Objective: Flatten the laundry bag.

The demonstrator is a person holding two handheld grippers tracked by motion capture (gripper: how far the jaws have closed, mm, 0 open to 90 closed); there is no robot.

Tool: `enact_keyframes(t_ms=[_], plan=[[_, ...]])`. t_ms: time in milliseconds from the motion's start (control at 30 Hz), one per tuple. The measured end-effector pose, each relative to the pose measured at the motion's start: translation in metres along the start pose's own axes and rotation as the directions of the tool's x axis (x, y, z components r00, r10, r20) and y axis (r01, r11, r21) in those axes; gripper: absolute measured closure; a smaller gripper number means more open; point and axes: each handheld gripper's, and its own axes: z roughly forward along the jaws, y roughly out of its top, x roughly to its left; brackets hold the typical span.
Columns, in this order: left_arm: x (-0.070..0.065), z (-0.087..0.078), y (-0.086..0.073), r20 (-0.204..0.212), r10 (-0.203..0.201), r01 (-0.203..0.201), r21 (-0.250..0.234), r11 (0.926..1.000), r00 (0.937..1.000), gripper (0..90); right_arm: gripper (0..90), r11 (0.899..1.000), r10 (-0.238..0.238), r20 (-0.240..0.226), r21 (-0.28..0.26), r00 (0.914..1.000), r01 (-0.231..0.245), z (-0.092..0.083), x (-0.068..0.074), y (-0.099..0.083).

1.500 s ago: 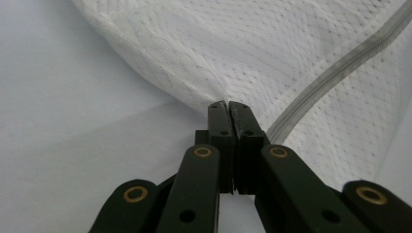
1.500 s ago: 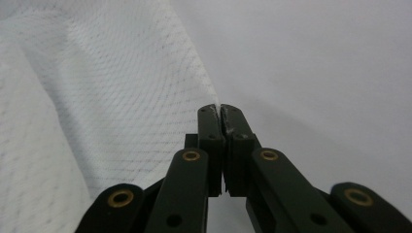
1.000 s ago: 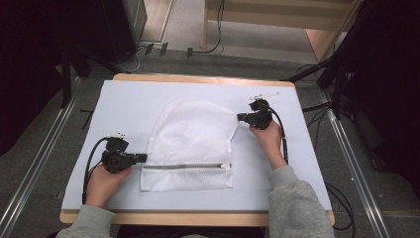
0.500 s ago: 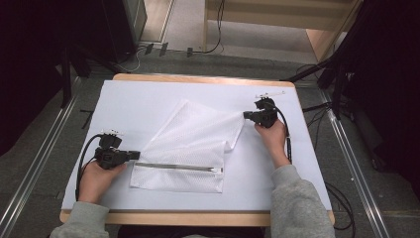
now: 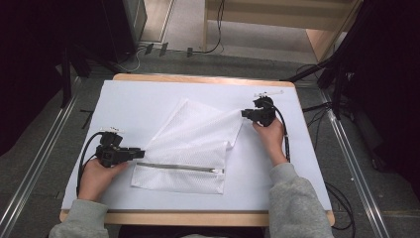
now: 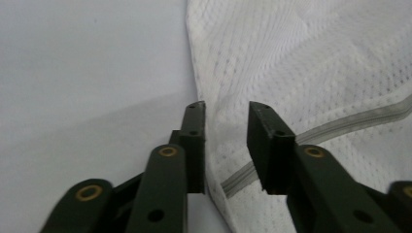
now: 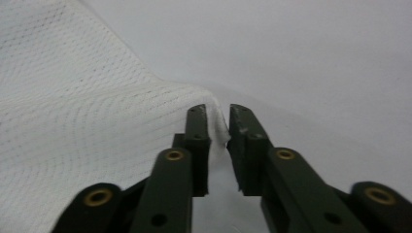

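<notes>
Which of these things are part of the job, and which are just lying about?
Part of the job:
- mesh bag with its zipper
- left gripper, jaws just opened at the bag's edge
- right gripper, jaws just opened at the bag's corner
- white sheet on the table

Lying about:
- cables on the floor
- wooden shelf behind the table

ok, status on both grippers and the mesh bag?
Left gripper just opened, bag edge between its jaws. Right gripper just opened at far corner. Mesh bag flat on table, zipper closed. Nothing in the way.
</notes>
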Motion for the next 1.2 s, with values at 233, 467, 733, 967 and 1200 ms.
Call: enact_keyframes(t_ms=[233, 467, 733, 967, 1200], plan=[[0.002, 0.01, 0.022, -0.012, 0.019, -0.019, -0.021, 0.9996, 0.9998, 60.5, 68.3, 1.0, -0.018, -0.014, -0.004, 0.9997, 0.018, -0.016, 0.009, -0.005], [0.005, 0.03, 0.05, -0.025, 0.054, -0.055, -0.016, 0.9984, 0.9982, 59.1, 65.9, 0.998, -0.063, -0.046, 0.013, 0.9969, 0.063, -0.035, 0.031, -0.028], [0.012, 0.052, 0.075, -0.032, 0.061, -0.061, -0.006, 0.9981, 0.9976, 58.8, 62.6, 0.996, -0.076, -0.079, 0.03, 0.9939, 0.079, -0.04, 0.044, -0.048], [0.011, 0.068, 0.092, -0.035, 0.084, -0.084, -0.003, 0.9964, 0.9958, 58.6, 58.1, 0.994, -0.096, -0.089, 0.041, 0.9914, 0.1, -0.041, 0.055, -0.063], [0.011, 0.084, 0.104, -0.021, 0.093, -0.093, -0.002, 0.9956, 0.9954, 58.4, 54.8, 0.995, -0.086, -0.072, 0.048, 0.9937, 0.089, -0.041, 0.057, -0.073]])
